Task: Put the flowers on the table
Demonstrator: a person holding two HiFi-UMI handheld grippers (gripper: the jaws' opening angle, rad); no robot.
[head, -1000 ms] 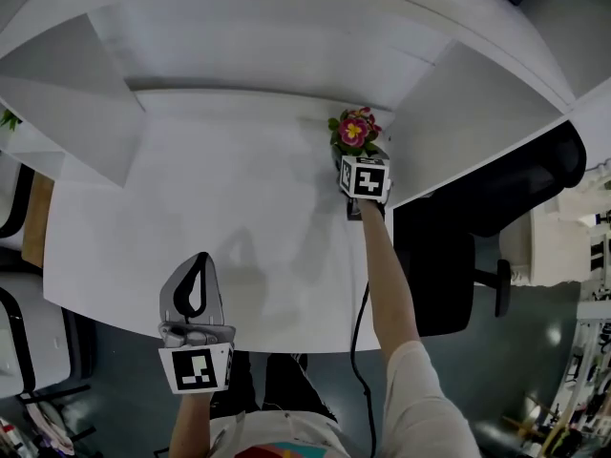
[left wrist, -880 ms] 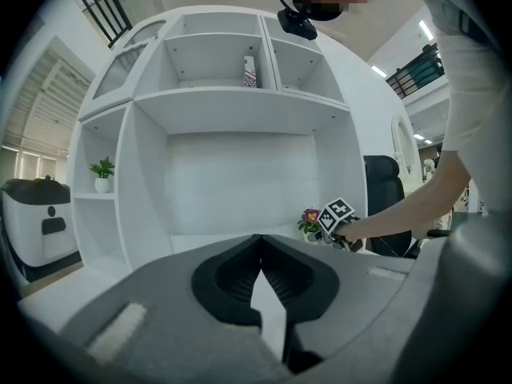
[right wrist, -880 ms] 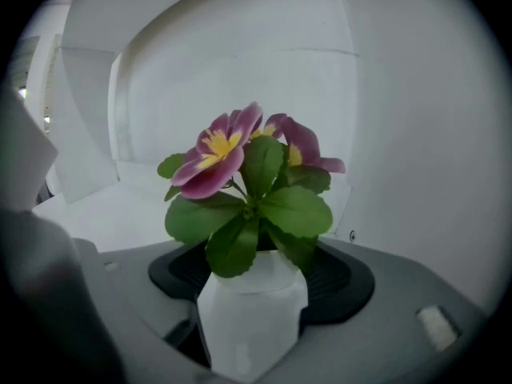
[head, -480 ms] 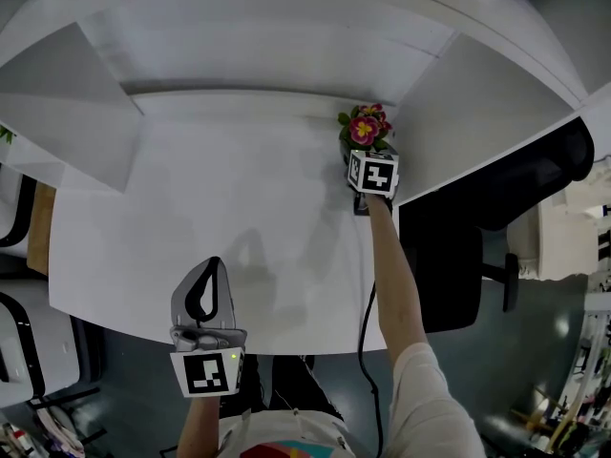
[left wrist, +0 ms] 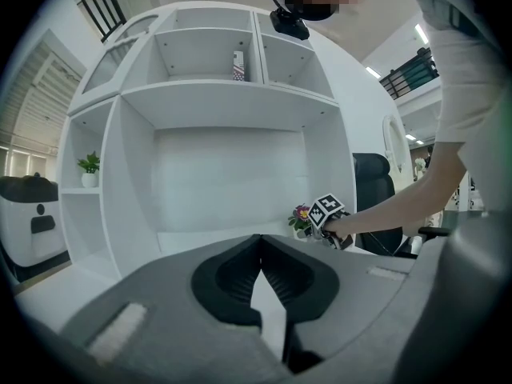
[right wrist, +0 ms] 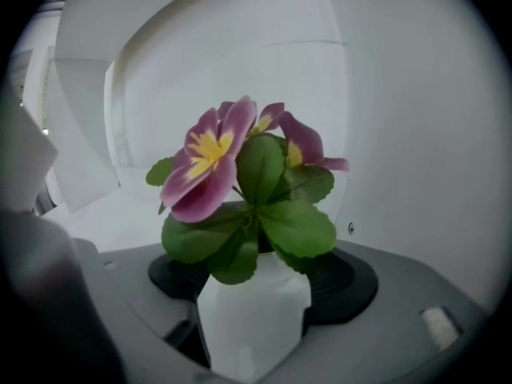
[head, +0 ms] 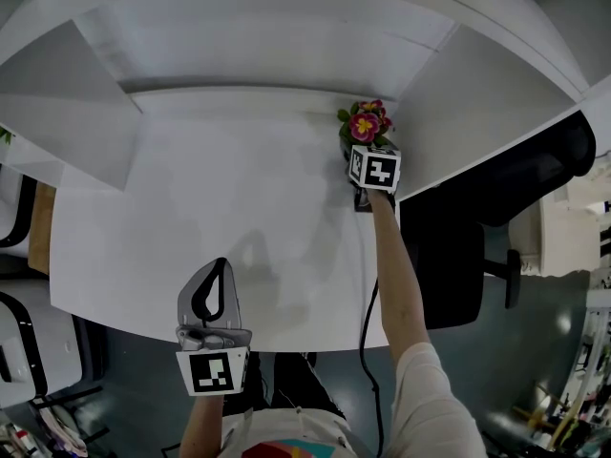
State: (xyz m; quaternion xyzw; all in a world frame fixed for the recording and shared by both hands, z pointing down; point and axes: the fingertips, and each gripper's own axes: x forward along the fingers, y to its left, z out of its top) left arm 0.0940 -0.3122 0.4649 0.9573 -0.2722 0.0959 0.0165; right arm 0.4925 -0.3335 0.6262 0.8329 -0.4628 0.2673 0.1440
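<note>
Currently: right gripper point(right wrist: 260, 286) has its 2 jaws spread wide and pressed on the white pot point(right wrist: 252, 330) of the flowers point(right wrist: 232, 166), 1 pad on each side. Pink-and-yellow blooms stand upright, with leaves spilling over the rim. The flowers are at the table's point(head: 220, 208) far right corner, just beside the side panel point(head: 477, 103) that rises along the table's right side. I cannot tell whether the pot's base touches the table (the marker cube hides it in the head view). Left gripper point(left wrist: 258, 246) hangs over the table's near edge, jaws together, nothing between them.

Risks, as I judge them:
- Letting go before the base is down on the table would drop or tip the pot, which looks top-heavy with foliage.
- Pulling back with 1 pad dragging on the pot could topple it toward the table's middle.
- Drifting right would knock the leaves against the panel.
</note>
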